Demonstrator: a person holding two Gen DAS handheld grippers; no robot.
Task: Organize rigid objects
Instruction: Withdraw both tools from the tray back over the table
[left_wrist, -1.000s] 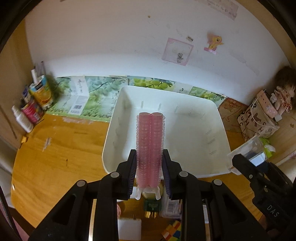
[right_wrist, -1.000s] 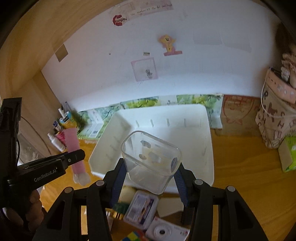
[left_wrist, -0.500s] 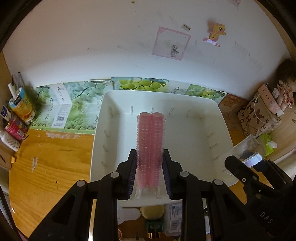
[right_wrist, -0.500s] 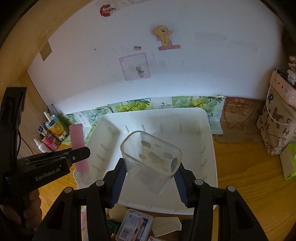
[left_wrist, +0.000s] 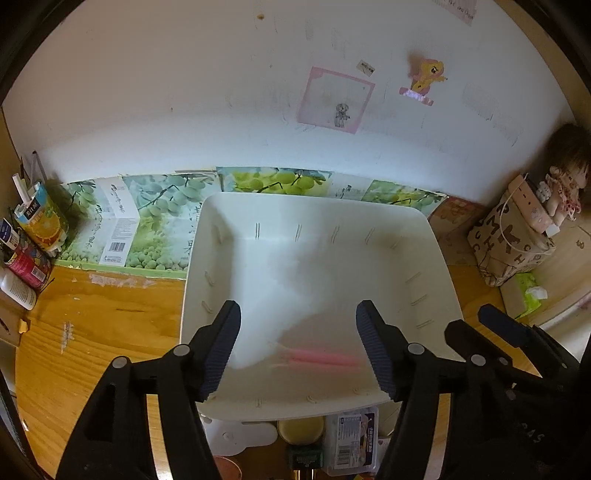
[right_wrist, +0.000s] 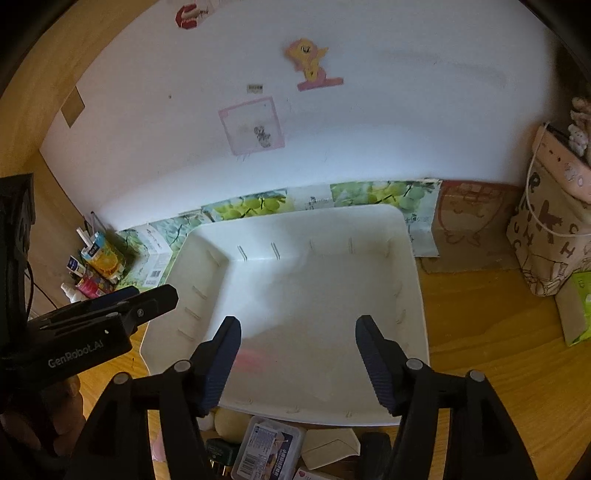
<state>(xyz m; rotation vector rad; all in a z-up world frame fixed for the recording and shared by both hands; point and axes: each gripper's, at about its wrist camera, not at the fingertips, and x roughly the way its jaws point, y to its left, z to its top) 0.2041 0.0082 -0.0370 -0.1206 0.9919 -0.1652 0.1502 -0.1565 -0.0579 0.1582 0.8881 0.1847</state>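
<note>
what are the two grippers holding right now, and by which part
Nothing. The left gripper and right gripper have just been opening; their fingers stand apart over the white bin, pressing nothing. A blurred pink thing lies loose in the bin.

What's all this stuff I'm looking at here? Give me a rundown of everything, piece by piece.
bin: one, white, middle of the desk against the wall
pink item: one, a pink blur low in the bin; its kind cannot be told
desk: one, orange wood
grape-print cartons: a row, green, behind the bin
bottles and juice carton: a cluster, mixed colours, far left
letter-print bag: one, beige, right
doll: one, far right
wall stickers: several, pink and yellow
small boxes: several, near edge below the bin
left gripper: black, jaws just opened, nothing gripped
right gripper: black, jaws just opened, nothing gripped
</note>
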